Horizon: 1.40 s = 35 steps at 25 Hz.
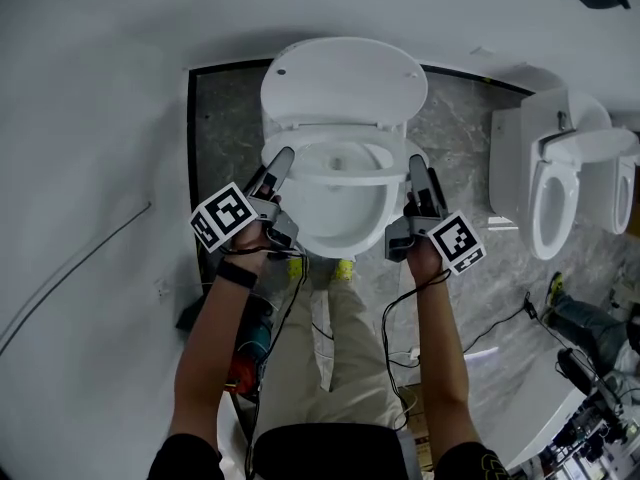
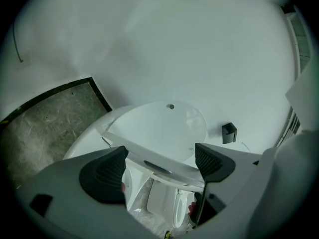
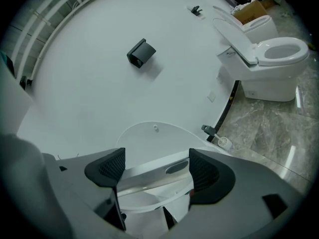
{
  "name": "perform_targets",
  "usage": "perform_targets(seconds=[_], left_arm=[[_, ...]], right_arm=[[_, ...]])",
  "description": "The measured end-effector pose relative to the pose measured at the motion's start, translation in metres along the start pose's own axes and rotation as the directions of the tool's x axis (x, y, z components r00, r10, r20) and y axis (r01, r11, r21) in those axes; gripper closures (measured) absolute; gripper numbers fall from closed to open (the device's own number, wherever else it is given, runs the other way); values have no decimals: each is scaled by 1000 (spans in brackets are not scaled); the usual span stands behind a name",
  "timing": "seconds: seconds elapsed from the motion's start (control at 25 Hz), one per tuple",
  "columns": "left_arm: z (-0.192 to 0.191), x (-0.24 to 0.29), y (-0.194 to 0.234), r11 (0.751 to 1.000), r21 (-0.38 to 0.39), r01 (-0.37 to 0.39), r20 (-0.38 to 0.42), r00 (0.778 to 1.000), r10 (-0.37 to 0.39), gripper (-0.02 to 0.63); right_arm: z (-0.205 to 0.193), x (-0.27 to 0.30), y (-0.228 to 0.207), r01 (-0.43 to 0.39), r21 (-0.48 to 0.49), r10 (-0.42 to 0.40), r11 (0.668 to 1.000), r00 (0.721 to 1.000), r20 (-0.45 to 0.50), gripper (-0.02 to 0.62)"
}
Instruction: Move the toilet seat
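Your left gripper and right gripper are spread wide, unclamped, cradling the half-raised white plastic toilet seat above the white ceramic bowl's side edges. It looks rigid, light and slick, so support the rim's underside.

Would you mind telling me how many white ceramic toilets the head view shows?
3. One white ceramic toilet is at the picture's centre; a second toilet stands to its right; a third toilet, beyond that, is cut by the picture's edge. More may be hidden.
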<state>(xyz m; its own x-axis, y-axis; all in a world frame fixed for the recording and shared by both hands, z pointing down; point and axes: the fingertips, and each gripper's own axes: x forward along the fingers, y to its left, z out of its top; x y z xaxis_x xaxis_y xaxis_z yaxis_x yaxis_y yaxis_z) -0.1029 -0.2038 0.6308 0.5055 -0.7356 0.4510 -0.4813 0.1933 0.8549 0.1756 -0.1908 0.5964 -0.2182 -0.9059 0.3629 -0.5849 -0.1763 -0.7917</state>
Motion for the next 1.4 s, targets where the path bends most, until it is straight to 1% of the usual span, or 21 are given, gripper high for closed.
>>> perform_targets(seconds=[0.16, 0.4, 0.52, 0.68, 0.92, 1.0, 1.04, 1.08, 1.12, 1.16, 1.28, 1.4], left_arm=[[9, 4, -5, 1000, -27, 1, 22, 1000, 0, 175], [34, 29, -16, 997, -76, -16, 40, 999, 19, 173], [44, 35, -19, 995, -95, -21, 31, 999, 24, 174], [58, 51, -29, 994, -105, -3, 1, 1000, 3, 175], [72, 66, -32, 991, -132, -10, 34, 999, 14, 175], [81, 77, -35, 991, -134, 3, 29, 1000, 0, 175], [84, 85, -37, 991, -129, 17, 16, 1000, -15, 175], [87, 92, -39, 992, -123, 31, -1, 1000, -31, 176], [89, 98, -40, 992, -118, 41, -17, 999, -44, 176], [91, 101, -40, 992, -113, 49, -31, 998, -52, 176], [94, 100, -41, 994, -78, 73, -60, 995, -78, 178], [93, 106, -49, 991, -74, 108, -76, 991, -114, 178]], right_arm=[[7, 7, 6, -17, 12, 17, 1000, 1000, 14, 184], [26, 35, 14, -23, 31, 22, 999, 1000, 18, 186], [31, 47, 19, -23, 35, 22, 999, 1000, 6, 187], [41, 67, 24, -31, 34, 31, 999, 1000, 1, 187], [51, 88, 28, -39, 21, 39, 999, 999, -19, 192], [58, 100, 29, -50, 15, 51, 999, 998, -23, 195], [61, 107, 29, -58, 8, 58, 998, 998, -29, 203], [64, 113, 29, -64, -1, 64, 998, 997, -36, 235], [67, 119, 30, -68, -11, 68, 998, 997, -42, 290], [69, 123, 30, -69, -19, 69, 997, 997, -45, 310], [69, 133, 37, -65, -36, 64, 997, 997, -47, 314], [71, 142, 40, -55, -68, 51, 996, 997, -55, 314]])
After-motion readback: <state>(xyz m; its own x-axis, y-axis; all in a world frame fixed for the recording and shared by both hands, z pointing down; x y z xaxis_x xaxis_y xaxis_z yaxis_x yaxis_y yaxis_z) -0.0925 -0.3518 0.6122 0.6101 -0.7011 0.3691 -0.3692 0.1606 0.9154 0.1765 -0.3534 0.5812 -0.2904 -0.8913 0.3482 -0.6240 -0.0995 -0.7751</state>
